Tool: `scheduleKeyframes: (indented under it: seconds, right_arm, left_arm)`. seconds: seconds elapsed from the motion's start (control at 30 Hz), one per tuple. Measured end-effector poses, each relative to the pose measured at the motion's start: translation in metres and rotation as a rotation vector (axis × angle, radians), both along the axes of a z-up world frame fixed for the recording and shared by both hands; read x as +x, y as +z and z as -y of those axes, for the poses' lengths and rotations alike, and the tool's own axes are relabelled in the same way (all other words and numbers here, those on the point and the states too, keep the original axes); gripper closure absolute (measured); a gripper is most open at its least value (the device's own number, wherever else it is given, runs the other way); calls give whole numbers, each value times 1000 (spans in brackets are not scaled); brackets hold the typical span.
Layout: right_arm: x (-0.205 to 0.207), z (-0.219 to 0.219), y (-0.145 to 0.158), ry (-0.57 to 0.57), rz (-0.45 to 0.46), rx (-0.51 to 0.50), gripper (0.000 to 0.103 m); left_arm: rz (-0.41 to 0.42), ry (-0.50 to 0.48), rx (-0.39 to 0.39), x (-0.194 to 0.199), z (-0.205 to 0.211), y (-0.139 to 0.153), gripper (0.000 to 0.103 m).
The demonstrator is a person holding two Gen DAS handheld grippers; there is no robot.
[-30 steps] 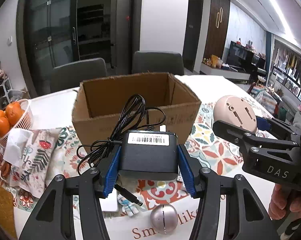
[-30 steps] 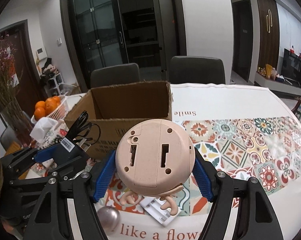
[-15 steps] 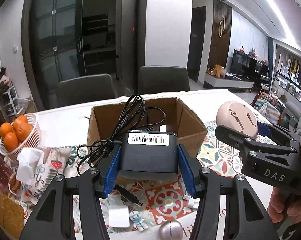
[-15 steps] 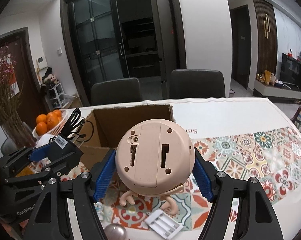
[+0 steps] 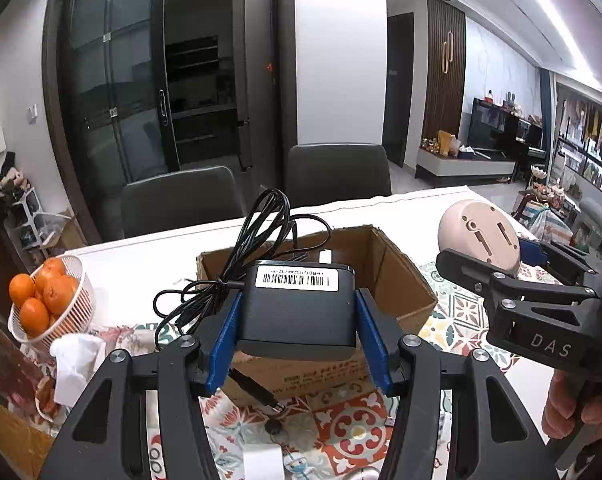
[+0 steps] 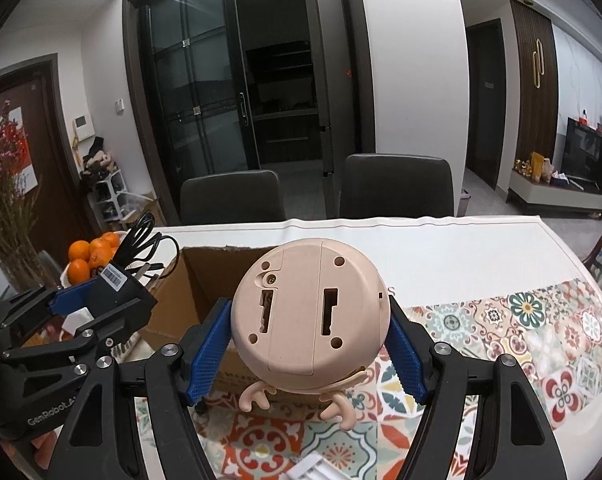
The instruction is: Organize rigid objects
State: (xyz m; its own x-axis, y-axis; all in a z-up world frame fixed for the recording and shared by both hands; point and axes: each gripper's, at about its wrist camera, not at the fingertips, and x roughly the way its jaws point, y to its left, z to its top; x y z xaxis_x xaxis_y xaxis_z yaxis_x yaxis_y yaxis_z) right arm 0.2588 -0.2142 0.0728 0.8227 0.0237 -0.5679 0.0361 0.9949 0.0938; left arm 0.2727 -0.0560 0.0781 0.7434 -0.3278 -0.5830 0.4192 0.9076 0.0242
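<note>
From my left gripper (image 5: 297,330) I see the blue pads pressed on both sides of a black power adapter (image 5: 299,306), so it is closed on this adapter and holds it above the table. The adapter has a white barcode label (image 5: 297,279) on its top face, and its black cable (image 5: 257,248) makes loops behind it and hangs down at the left side; a plug end (image 5: 261,394) hangs under the adapter. Behind the adapter stands an open cardboard box (image 5: 397,276) on the patterned tablecloth (image 5: 349,428), about in the middle of the table. My right gripper (image 6: 309,354) is closed on a round beige toy (image 6: 311,312); the blue pads touch its left and right sides, and I see its flat back with screw holes and two slots. Two small beige feet (image 6: 337,406) hang below it. The toy is held in the air in front of the box, near the box's right wall. In the left wrist view the right gripper with the toy is at the right side, apart from the adapter, and a hand (image 5: 577,404) holds its handle. Near the left edge of the table there is a white basket (image 5: 75,308) with oranges (image 5: 41,292), and beside it a white crumpled tissue (image 5: 75,360). Two dark chairs (image 6: 397,186) stand at the far edge of the table.
</note>
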Motion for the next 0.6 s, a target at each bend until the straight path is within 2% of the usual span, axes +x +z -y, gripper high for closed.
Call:
scheduleKeyframes:
  seconds: [0.27, 0.6]
  right_arm:
    - [26, 3, 2, 17, -30, 12, 30]
    - [61, 3, -5, 48, -81, 3, 30]
  left_arm:
    - [-26, 13, 2, 24, 4, 6, 49]
    - [-98, 31, -1, 56, 6, -8, 49]
